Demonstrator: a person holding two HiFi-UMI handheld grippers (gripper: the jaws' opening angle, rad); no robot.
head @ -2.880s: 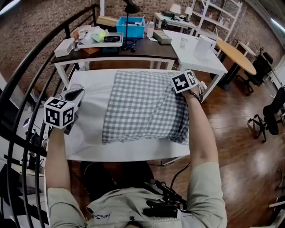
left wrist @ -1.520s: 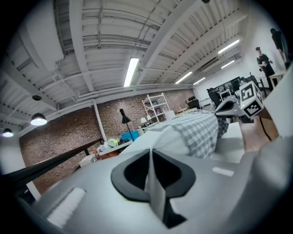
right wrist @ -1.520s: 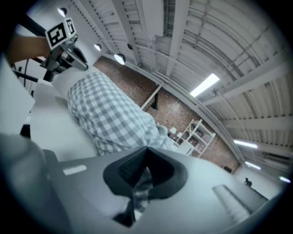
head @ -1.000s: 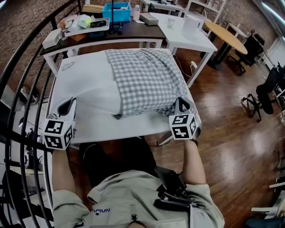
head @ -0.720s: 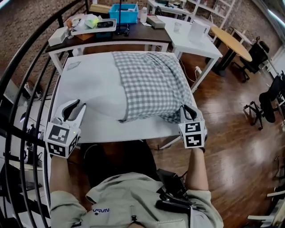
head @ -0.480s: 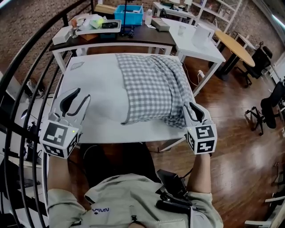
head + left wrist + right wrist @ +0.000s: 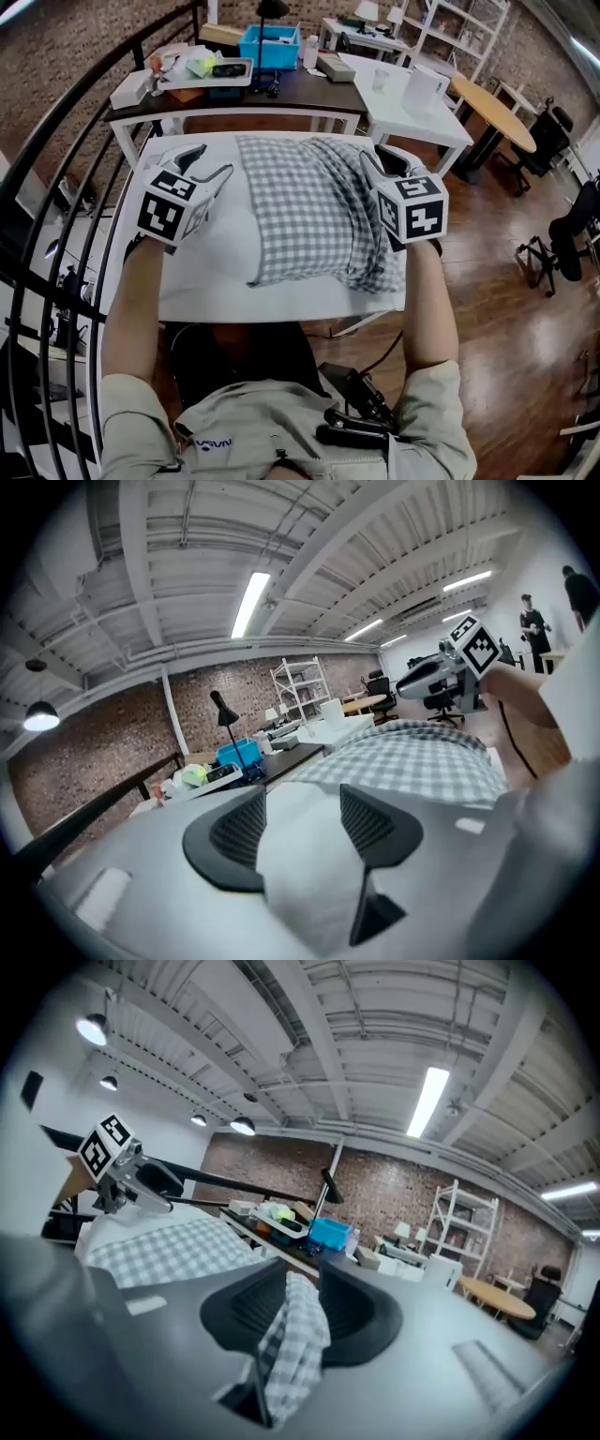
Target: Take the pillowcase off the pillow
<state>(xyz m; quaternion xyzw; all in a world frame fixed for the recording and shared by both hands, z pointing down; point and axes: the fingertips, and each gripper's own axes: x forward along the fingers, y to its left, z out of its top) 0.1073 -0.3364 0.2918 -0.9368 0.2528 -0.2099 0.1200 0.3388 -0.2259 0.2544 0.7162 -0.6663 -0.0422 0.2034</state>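
Surface: we see a white table (image 7: 281, 305), its near strip bare.
Room: an open workshop with a brick wall (image 7: 84, 47), a wood floor (image 7: 506, 309), a white beamed ceiling (image 7: 375, 546) and strip lights (image 7: 248, 602). A black railing (image 7: 56, 159) curves along the table's left side.
Pillow (image 7: 239, 225): white, lying on the table, its left part bare.
Pillowcase (image 7: 305, 206): grey-and-white check, rumpled, over the pillow's right part and reaching the table's near right corner.
Left gripper (image 7: 212, 160): held over the pillow's bare far-left part. Its jaws are spread wide and have just been opening. Through the gap we see only white pillow.
Right gripper (image 7: 380, 157): held over the pillowcase's far right edge. Its jaws are part-way apart and have just been opening. A fold of pillowcase stands in the gap.
Behind: a dark desk (image 7: 281, 98) just beyond the table carries a blue bin (image 7: 274, 45), a tray (image 7: 202, 73) of small things and a black lamp (image 7: 272, 14). To its right stand a white desk (image 7: 412, 112), a round table (image 7: 492, 112) and shelves (image 7: 459, 23).
Right side: black chairs (image 7: 577, 225) on the floor, well apart from the table.
In the way: the pillowcase's raised right fold lies right before the right gripper. The left gripper's marker cube (image 7: 173, 208) hides part of the table's left side from us.
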